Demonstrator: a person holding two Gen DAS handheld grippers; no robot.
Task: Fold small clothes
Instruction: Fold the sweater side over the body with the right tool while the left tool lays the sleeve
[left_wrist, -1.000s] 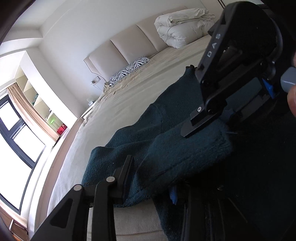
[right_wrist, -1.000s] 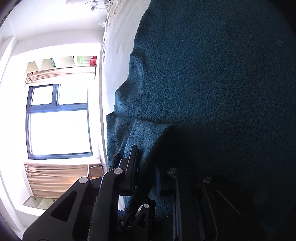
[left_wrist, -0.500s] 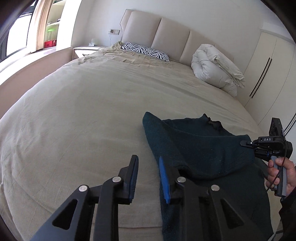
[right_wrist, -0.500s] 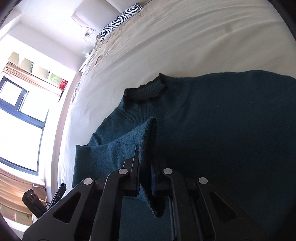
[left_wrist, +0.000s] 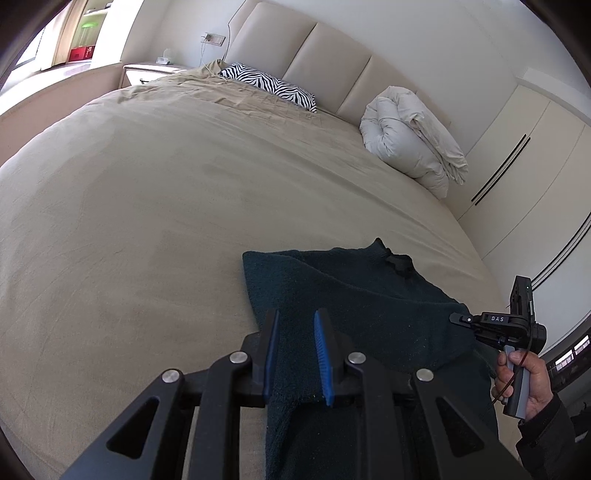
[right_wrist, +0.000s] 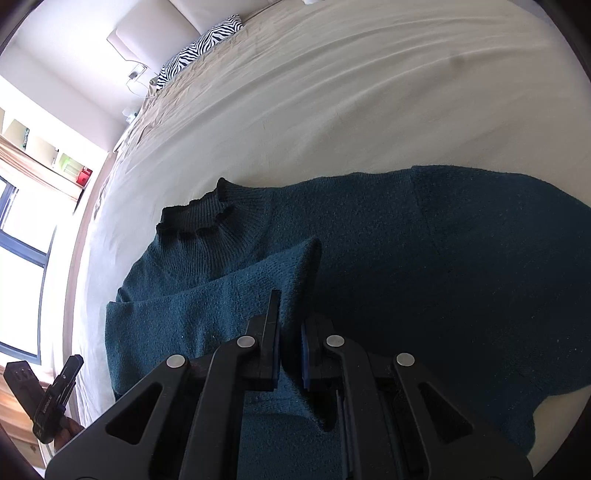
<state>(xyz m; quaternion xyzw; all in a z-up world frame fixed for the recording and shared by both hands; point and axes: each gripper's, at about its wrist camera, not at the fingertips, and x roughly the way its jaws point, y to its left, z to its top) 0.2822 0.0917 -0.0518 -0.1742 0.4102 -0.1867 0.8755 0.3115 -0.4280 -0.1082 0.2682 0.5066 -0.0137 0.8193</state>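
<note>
Lying flat on the beige bedsheet (left_wrist: 155, 206) is one dark teal knitted sweater (right_wrist: 461, 280), its ribbed collar (right_wrist: 195, 218) toward the headboard and one sleeve (right_wrist: 207, 314) folded across its body. The left gripper (left_wrist: 293, 350) hangs released over the sweater's left edge, blue pads apart with nothing between them. The right gripper (right_wrist: 290, 345) is clenched on the folded sleeve. One zebra-striped pillow (left_wrist: 269, 86) and one rolled white duvet (left_wrist: 410, 147) sit near the headboard.

Beige bed (left_wrist: 147, 192) w/ zebra pillow (left_wrist: 269, 86), rolled white duvet (left_wrist: 410, 144) by padded headboard (left_wrist: 325, 62); nightstand (left_wrist: 147, 72) left.
</note>
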